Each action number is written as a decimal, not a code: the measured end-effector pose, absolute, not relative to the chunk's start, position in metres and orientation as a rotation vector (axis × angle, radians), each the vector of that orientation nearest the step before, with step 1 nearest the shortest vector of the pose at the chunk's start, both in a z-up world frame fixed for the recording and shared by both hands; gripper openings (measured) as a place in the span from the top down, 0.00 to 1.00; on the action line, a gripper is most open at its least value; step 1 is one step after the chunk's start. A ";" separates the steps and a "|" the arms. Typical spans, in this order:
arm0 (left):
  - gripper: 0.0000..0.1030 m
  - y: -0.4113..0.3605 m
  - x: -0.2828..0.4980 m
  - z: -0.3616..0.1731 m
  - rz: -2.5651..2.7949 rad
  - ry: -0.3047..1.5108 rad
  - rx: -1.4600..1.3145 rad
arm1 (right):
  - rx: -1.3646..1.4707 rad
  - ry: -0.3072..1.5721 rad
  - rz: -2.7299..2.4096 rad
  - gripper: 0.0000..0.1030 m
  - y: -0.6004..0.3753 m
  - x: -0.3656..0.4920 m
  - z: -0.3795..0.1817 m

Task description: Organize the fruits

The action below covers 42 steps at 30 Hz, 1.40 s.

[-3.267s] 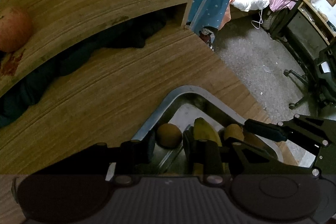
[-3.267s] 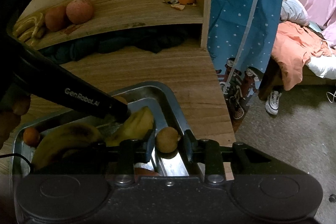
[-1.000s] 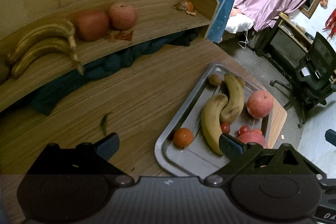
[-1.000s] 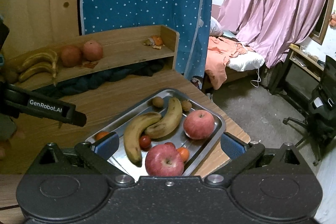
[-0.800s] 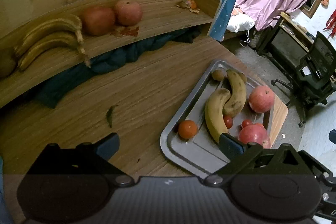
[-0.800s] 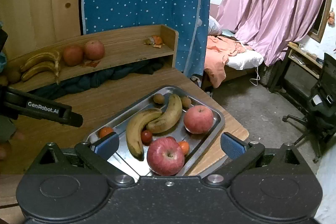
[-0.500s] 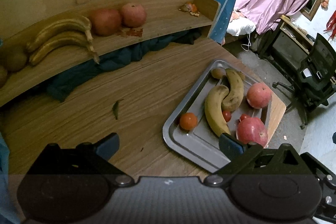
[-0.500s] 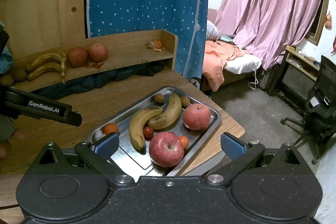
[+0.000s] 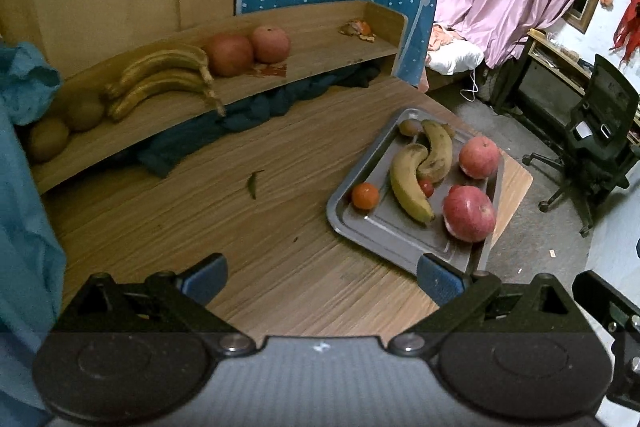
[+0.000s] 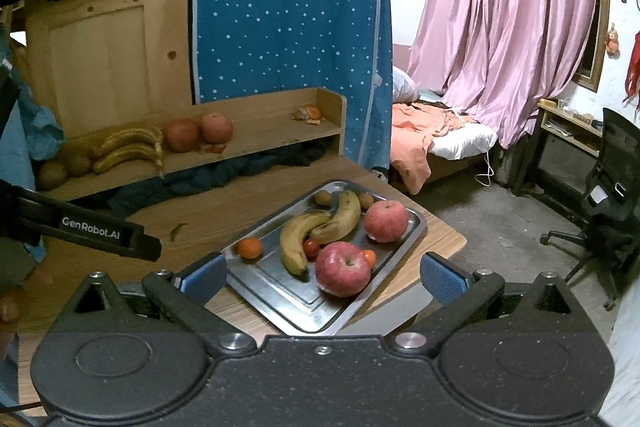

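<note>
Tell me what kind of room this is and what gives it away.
Most likely a bedroom that doubles as a study. A bed with an orange blanket sits beneath pink curtains, an office chair faces a side desk, and the fruit tray rests on a wooden desk with a raised shelf.

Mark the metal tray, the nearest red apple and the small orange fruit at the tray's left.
metal tray point(image 10: 276, 297): right wrist view, bare floor.
nearest red apple point(image 10: 343, 269): right wrist view, middle.
small orange fruit point(image 10: 249, 247): right wrist view, middle.
</note>
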<state>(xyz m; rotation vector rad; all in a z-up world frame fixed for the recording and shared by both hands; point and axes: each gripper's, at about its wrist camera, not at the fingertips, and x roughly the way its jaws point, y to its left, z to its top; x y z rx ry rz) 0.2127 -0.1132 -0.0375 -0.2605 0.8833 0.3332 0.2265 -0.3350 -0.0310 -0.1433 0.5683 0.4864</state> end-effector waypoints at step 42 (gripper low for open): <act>0.00 -0.003 0.115 -0.012 0.010 0.646 0.027 | -0.031 0.495 0.105 0.01 -0.219 0.076 -0.017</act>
